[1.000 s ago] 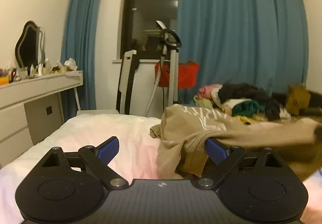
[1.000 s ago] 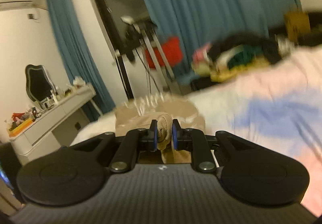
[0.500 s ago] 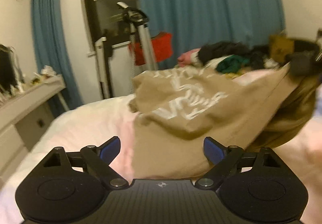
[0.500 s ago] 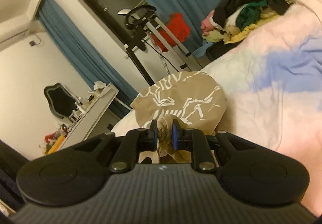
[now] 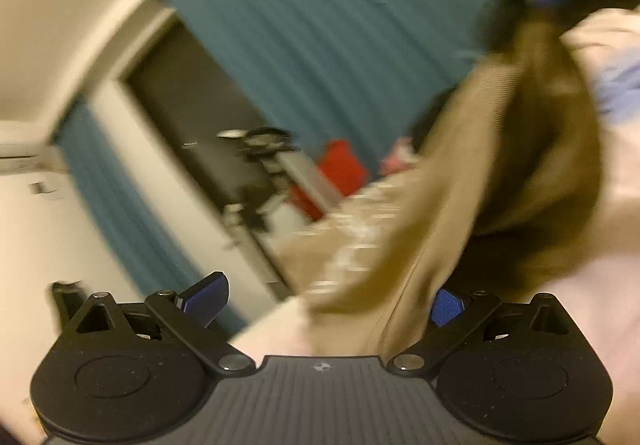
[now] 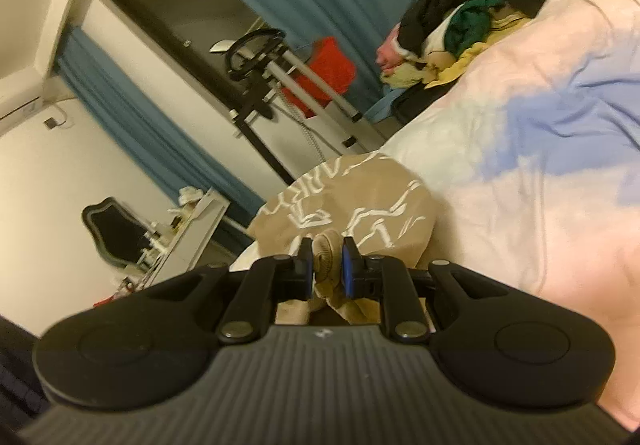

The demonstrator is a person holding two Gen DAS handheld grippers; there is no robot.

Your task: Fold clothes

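The right gripper point(image 6: 325, 261) is clenched on a bunched edge of the tan sweatshirt point(image 6: 352, 213), lifting it above the bed point(image 6: 540, 173), while the left gripper point(image 5: 326, 299), fingers spread, likely needs another edge.

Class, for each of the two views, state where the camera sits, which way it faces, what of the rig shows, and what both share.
Left wrist: on the left gripper, open, tilted, facing the beige printed sweatshirt and teal curtains; blurred.
Right wrist: on the right gripper, shut on the sweatshirt, facing the pink-and-blue bed cover and heap of clothes.
Shared: sweatshirt, curtains, red bag.
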